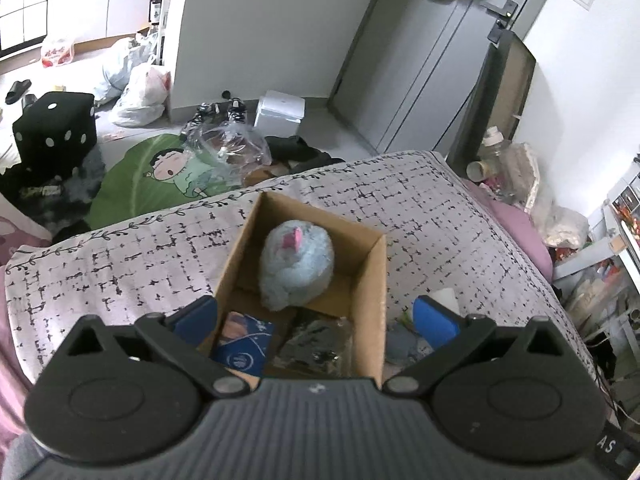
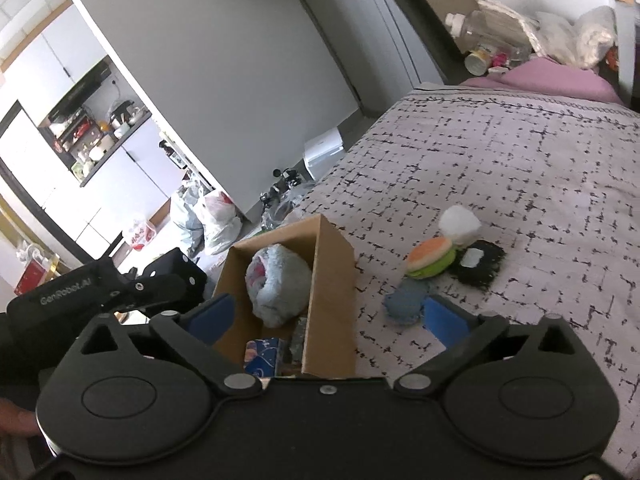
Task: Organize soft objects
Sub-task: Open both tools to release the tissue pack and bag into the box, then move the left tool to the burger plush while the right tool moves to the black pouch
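An open cardboard box sits on a bed with a grey patterned cover. Inside, toward its far end, lies a fluffy pale blue plush with a pink patch. On the bed to the right of the box lie a burger-shaped toy, a white soft lump, a black flat pad and a blue-grey soft piece.

My left wrist camera looks steeply down from close above the cardboard box on the bed. My right wrist camera faces the same box from its right, tilted shallower, close. Both share box and bedspread.
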The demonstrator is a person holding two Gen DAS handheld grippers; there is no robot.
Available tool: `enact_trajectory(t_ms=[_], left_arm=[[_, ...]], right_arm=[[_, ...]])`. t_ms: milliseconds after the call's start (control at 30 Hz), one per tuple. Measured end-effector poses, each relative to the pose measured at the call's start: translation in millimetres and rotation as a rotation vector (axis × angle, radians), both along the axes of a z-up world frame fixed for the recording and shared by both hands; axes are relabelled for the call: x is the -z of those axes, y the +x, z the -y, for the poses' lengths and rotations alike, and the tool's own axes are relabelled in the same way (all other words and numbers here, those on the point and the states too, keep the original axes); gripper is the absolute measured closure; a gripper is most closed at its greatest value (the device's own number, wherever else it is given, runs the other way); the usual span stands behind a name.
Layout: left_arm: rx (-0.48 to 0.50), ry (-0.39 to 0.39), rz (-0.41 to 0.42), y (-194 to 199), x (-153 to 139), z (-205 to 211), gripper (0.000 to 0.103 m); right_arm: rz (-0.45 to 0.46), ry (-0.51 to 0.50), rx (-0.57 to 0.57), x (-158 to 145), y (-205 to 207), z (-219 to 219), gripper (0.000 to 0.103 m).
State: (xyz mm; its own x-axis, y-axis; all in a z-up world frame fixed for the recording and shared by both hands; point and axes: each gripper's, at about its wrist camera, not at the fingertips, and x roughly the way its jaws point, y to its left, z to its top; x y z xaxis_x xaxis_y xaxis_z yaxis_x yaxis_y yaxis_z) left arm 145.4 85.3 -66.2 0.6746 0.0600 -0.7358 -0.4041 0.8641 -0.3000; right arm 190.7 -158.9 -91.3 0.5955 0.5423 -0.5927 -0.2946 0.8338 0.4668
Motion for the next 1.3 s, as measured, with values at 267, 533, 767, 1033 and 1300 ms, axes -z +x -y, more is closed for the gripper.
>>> enact_trajectory(t_ms=[267,533,767,1033,1300], left_arm=[[0.031,0.016,-0.022,3,-2,22,0.0],[0.063,0.031,-0.07,11,2,49,0.0],[0.094,0.057,-0.11,22,6,71,0.0],[0.117,0.113,-0.111,36,7,97,0.001],[0.135,0.123,-0.115,50,16,121,0.003]], right_arm=[[-0.011,0.013,0.018,5,-1,27,0.0],[-0.033,0.025,0.053,7,6,55,0.0],[-0.054,0.035,0.08,12,16,78,0.0],[-0.054,0.053,0.103,16,30,105,0.0],[-0.081,0.106,0.153,33,41,125,0.0]])
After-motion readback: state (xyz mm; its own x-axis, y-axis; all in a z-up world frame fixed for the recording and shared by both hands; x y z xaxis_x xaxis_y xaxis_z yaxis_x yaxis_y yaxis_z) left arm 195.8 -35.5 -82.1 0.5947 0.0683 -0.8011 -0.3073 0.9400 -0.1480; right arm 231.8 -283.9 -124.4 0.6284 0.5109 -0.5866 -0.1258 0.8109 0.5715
